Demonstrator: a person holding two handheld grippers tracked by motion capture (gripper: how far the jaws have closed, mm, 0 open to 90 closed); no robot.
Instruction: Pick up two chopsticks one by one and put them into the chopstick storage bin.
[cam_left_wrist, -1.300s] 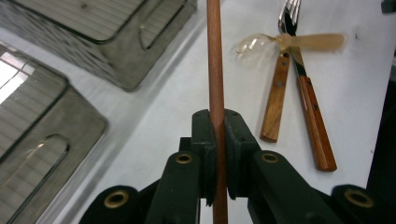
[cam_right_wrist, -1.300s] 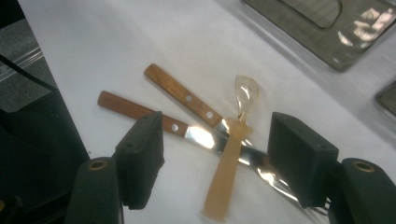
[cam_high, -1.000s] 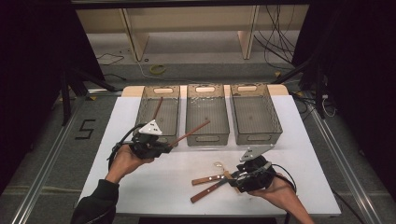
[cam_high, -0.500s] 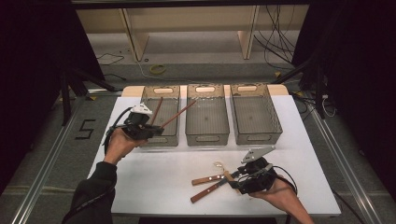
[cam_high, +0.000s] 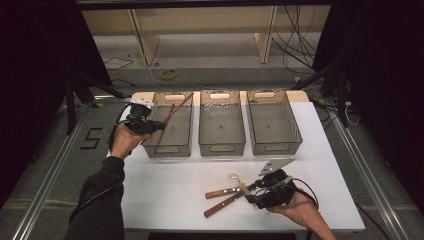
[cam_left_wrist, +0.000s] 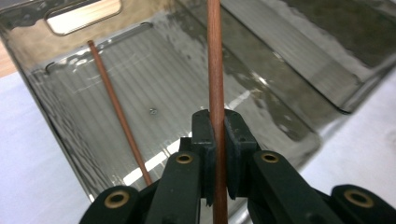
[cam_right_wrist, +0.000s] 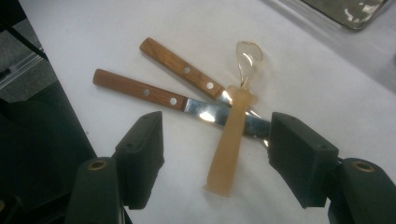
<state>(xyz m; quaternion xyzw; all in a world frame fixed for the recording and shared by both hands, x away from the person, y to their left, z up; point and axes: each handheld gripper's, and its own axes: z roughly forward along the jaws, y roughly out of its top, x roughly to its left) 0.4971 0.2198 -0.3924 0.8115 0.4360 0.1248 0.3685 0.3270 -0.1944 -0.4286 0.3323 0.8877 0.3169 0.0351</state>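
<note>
Three clear bins sit in a row at the far side of the white table (cam_high: 165, 200): left bin (cam_high: 170, 147), middle bin (cam_high: 222, 145), right bin (cam_high: 275, 145). Left gripper (cam_high: 161, 125) is clamped on a brown chopstick (cam_left_wrist: 215, 70), jaws pinched tight around its shaft; in the high view the stick (cam_high: 178, 107) slants up and to the far right over the left bin, gripper at the bin's left wall. In the left gripper view the held stick runs straight up from between the jaws, above the bin's floor. A second chopstick (cam_left_wrist: 116, 105) lies inside that left bin, on its floor, apart from the held one; also seen in the high view (cam_high: 165, 125). Right gripper (cam_high: 248, 192) rests at the near right of the table, jaws spread wide, gripping nothing. In the right gripper view, a translucent plastic spoon (cam_right_wrist: 233, 135) lies between the open jaws, handle toward the camera, crossing over the blades of two wooden-handled knives (cam_right_wrist: 159, 95), pads not touching it. Knife handles point left in the high view (cam_high: 222, 200), near side of table, well apart from the bins. Middle and right bins hold nothing visible.
</note>
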